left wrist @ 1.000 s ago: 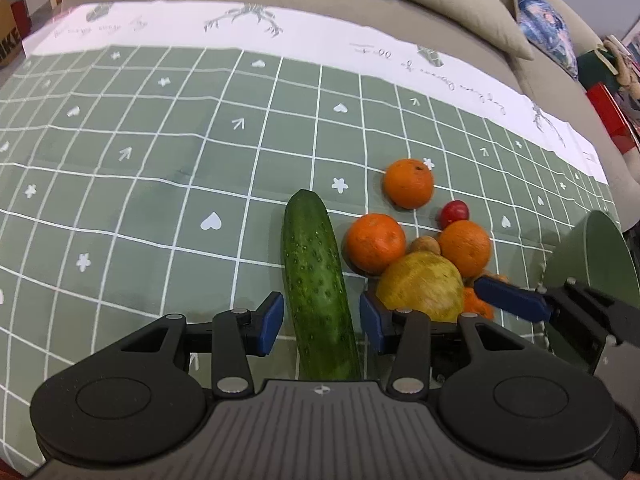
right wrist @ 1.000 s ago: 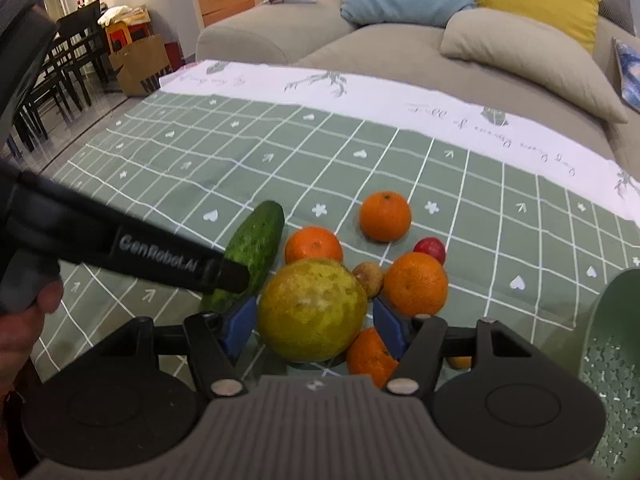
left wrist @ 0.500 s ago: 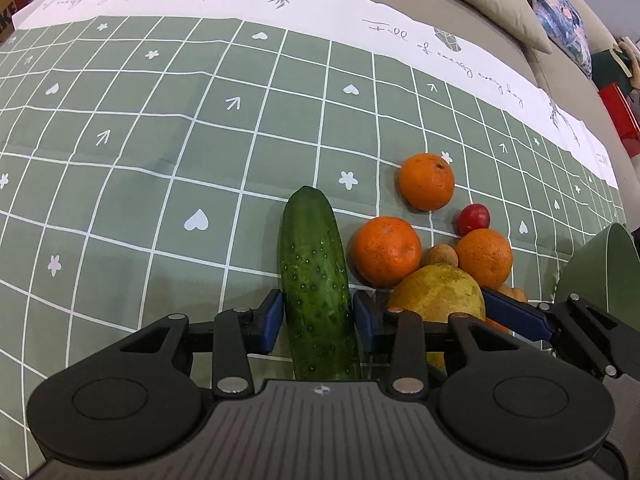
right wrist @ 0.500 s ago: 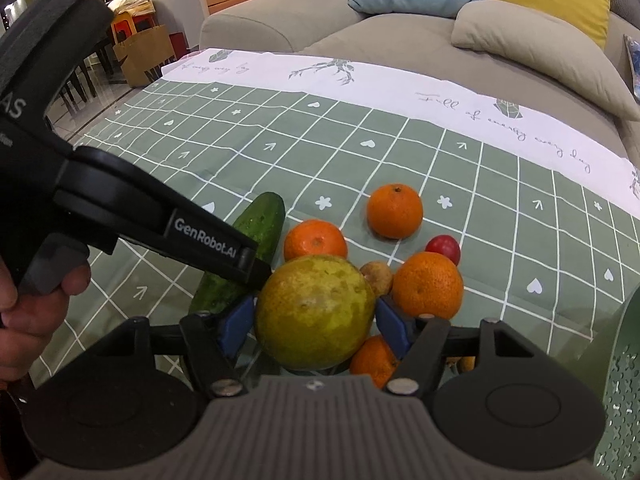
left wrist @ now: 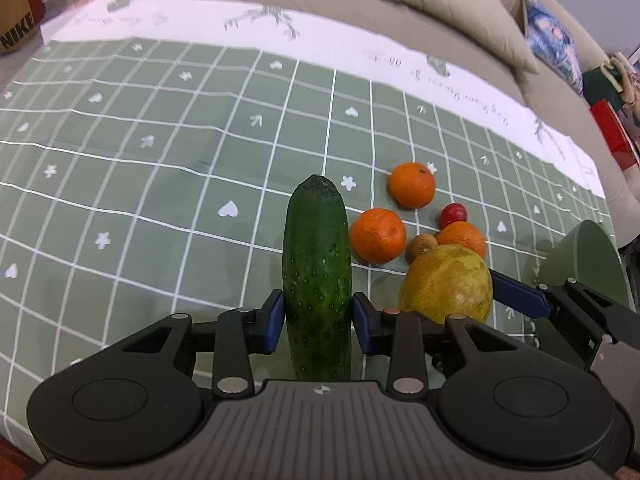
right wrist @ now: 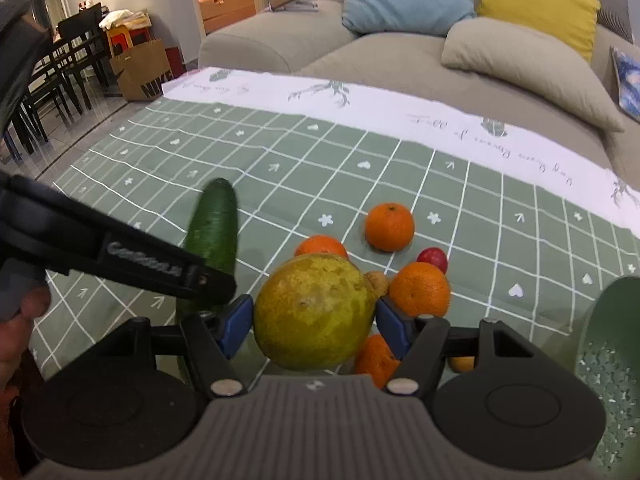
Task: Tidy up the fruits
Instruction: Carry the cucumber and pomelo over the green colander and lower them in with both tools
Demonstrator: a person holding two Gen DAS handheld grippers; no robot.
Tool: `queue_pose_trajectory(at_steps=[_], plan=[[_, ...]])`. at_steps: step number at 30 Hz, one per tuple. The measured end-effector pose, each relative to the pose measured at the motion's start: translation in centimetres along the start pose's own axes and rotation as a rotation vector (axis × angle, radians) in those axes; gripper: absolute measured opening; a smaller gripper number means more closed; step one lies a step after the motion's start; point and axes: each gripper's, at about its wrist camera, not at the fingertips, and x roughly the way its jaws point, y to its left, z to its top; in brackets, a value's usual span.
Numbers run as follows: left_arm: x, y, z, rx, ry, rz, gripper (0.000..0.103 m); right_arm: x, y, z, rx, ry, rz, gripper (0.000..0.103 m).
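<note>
Left gripper (left wrist: 318,320) and right gripper (right wrist: 314,326): matte black bodies, each with a ribbed grey front plate, 2 round discs, silver pivot screws and blue pads (left wrist: 273,316) on the jaws. White "GenRobot.AI" lettering marks the left unit's side. Bare skin of the left hand (right wrist: 18,336) at the edge.

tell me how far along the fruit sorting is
Nothing visibly sorted so far. In hand: left gripper shut on the cucumber, right gripper shut on the big yellow-green fruit. Left on the cloth: oranges, a small red fruit, a small brown one.
</note>
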Motion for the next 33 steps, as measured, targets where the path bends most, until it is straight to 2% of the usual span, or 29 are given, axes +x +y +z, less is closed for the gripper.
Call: queue_pose_trajectory(at_steps=[8,17,22,26,29,33], plan=[[-5.2,-2.3,-1.6,0.058,-0.139,-0.014,0.04,-4.8,0.1,-1.0,-0.027,-0.082,-0.02,0.064],[-9.4,-8.4,-0.8,0.169,-0.238,-0.118,0.04,-11.0,-3.4,-1.5,-0.051,-0.158,-0.082,0.064],[-8.6,-13.2,0.6,0.21,-0.214,-0.223,0.04,-14.1,-7.7,-2.0,-0.068,-0.155,-0.163,0.064],[-6.5,-16.5,1.6,0.206,-0.167,-0.308,0.04,-14.9,-11.3,-3.2,-0.103,-0.096,-0.242,0.064],[-4.6,-19.0,1.8,0.217,-0.132,-0.337,0.04,-14.2,-13.4,-4.6,-0.107,-0.036,-0.275,0.064],[-2.1,-21.0,1.3,0.243,-0.072,-0.334,0.04,-12.5,-15.1,-6.7,-0.097,0.041,-0.284,0.064]])
